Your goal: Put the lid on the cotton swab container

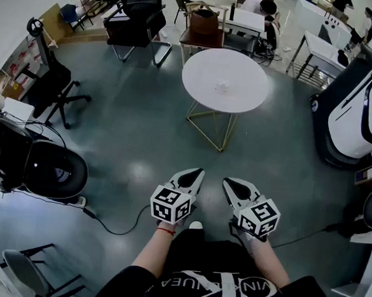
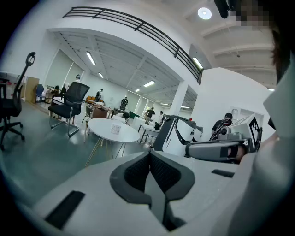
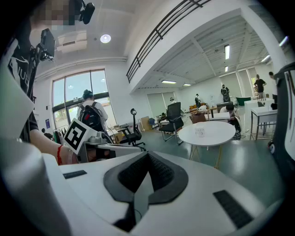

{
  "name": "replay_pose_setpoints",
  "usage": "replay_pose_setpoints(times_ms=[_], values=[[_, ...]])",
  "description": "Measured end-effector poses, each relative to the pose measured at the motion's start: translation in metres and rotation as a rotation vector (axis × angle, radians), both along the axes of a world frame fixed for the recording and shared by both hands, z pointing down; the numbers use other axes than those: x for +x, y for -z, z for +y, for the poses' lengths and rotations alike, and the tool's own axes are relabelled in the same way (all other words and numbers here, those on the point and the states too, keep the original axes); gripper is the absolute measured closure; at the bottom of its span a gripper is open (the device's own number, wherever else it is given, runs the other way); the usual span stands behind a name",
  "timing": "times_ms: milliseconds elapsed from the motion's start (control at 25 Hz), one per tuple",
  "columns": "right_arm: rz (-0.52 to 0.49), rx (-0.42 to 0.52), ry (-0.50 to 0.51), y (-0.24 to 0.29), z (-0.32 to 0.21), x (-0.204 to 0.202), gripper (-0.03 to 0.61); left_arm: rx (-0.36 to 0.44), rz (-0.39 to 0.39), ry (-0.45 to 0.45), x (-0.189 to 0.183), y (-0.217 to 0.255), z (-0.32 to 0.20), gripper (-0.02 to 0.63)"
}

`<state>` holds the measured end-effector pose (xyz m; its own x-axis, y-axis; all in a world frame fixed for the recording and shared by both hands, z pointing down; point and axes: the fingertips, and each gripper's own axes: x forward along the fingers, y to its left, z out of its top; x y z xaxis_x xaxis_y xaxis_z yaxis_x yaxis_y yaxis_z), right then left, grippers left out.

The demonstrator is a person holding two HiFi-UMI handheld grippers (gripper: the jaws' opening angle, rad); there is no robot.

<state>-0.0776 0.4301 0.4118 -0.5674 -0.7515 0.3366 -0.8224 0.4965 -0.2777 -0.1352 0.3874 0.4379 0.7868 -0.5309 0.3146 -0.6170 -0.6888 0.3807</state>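
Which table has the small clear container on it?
The round white table on thin gold legs, straight ahead; the container sits near its middle. The desks behind are rectangular.

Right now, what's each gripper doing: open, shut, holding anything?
Left gripper: shut, jaws together, nothing held.
Right gripper: shut, jaws together, nothing held.
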Motion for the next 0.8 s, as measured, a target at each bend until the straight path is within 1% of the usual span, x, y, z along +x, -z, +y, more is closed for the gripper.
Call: replay_pose_setpoints(times_ms=[160,320,640,800], values=[[0.014,0.008,0.017,-0.002,-0.003,-0.004,0.575,0.004,-0.010,-0.014,0.003,-0.003,0.001,0.604],[0.020,0.012,0.008,-0.002,-0.006,-0.004,0.575,0.015,-0.002,-0.018,0.002,0.000,0.000,0.604],[-0.011,0.033,-0.096,0.005,-0.019,0.020,0.575,0.012,0.012,-0.023,0.013,0.001,-0.011,0.604],[-0.026,0.033,-0.094,-0.002,-0.041,0.027,0.575,0.013,-0.005,-0.028,0.018,-0.005,-0.027,0.604]])
